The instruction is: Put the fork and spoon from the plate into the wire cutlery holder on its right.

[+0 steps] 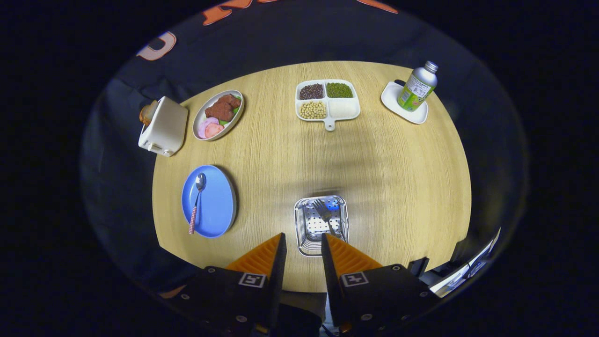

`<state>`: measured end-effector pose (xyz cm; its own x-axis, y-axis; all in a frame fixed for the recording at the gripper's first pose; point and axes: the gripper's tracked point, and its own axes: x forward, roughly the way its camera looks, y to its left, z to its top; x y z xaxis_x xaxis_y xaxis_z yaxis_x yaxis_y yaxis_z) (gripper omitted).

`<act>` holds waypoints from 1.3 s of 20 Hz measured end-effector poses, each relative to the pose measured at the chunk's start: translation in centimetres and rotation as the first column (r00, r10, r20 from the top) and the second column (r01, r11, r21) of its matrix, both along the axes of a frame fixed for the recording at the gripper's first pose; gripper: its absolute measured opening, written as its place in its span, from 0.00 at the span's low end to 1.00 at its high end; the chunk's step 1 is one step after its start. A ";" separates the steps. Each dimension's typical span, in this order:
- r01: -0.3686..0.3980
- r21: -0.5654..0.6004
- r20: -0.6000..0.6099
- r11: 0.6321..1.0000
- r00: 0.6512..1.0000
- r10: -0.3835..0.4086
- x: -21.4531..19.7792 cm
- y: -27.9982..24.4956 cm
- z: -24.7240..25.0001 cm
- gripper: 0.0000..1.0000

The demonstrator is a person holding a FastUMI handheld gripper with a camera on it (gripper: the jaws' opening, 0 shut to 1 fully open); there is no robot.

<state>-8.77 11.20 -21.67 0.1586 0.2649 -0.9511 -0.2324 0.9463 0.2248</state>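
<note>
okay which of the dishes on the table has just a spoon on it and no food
The blue plate, left of the wire cutlery holder. Only the spoon lies on it; the other dishes hold food or a bottle. The gripper is open.

On my round wooden table [374,154], a white toaster [164,127] with bread [147,112] in its slot sits at the far left edge, an oval dish [218,115] of meat and pink slices just beside it. A four-part tray [327,103] of beans and grains lies at the far middle; a metal bottle [417,86] stands on a white coaster [405,103] far right.
</note>
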 end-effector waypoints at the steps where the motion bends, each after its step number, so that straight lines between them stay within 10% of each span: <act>1: 0.002 0.011 0.014 1.000 1.000 -0.002 -0.3 0.5 0.0 0.47; 10: 0.024 0.123 0.211 0.992 0.976 -0.050 0.0 6.8 1.6 0.71; 17: 0.031 0.120 0.487 0.992 0.869 -0.086 2.7 10.5 4.8 0.75; 26: 0.109 0.147 0.828 0.983 0.531 -0.182 6.0 12.8 13.6 0.93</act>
<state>-2.75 24.00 -8.12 0.9125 0.2201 -0.3450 -0.2095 0.9754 0.0682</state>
